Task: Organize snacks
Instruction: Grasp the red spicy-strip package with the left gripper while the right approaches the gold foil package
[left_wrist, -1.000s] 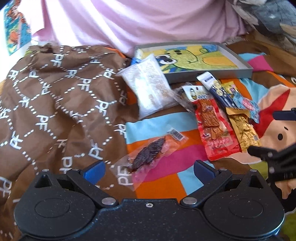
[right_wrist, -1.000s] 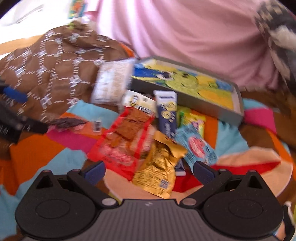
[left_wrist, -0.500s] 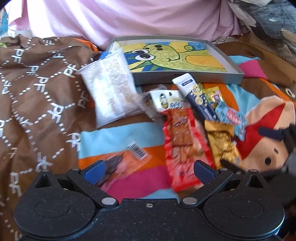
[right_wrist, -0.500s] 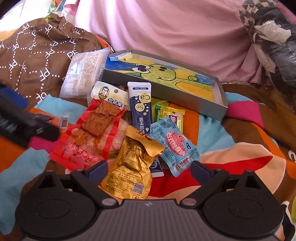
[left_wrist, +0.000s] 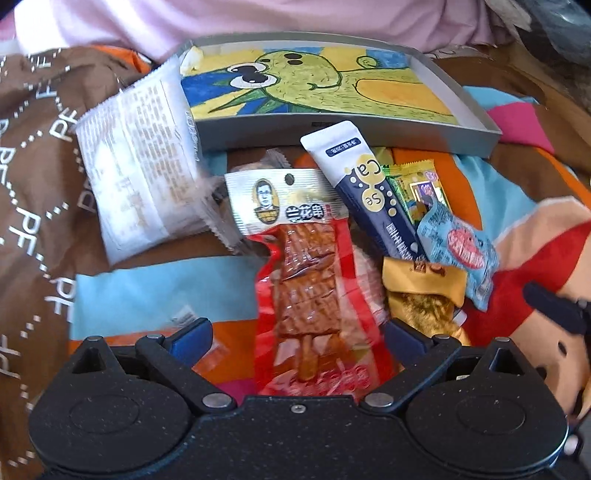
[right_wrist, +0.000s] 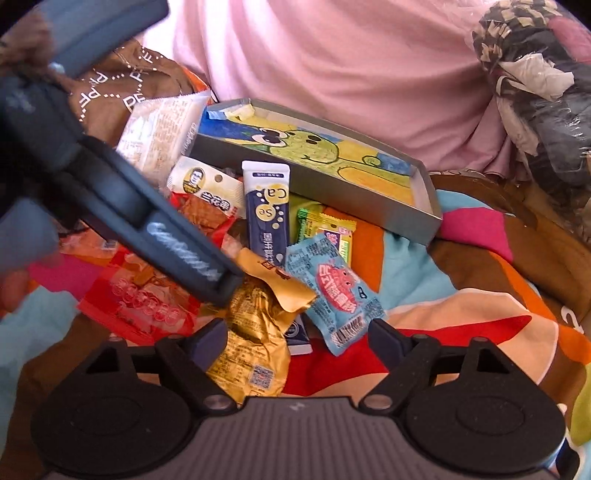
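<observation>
A pile of snack packets lies on a colourful blanket in front of a shallow grey tray (left_wrist: 332, 133) with a green cartoon drawing inside. My left gripper (left_wrist: 299, 339) is open, low over the long red packet (left_wrist: 310, 280), which runs between its fingers. From the right wrist view the left gripper's body (right_wrist: 147, 221) covers part of that red packet (right_wrist: 136, 295). My right gripper (right_wrist: 299, 339) is open; the gold packet (right_wrist: 255, 332) lies by its left finger and the light blue packet (right_wrist: 332, 291) just ahead. A navy tube (right_wrist: 267, 210) lies in the middle of the pile.
A white packet (left_wrist: 140, 177) leans on the tray's left end. A green-yellow packet (left_wrist: 417, 184) lies under the tube. A clear packet with a barcode (left_wrist: 183, 315) peeks out beside my left finger. Brown patterned cloth (left_wrist: 37, 184) covers the left; pink fabric (right_wrist: 332, 74) rises behind.
My left gripper has swung right, from the clear packet with the dark snack to over the red packet. My right gripper has moved in closer to the gold and blue packets.
</observation>
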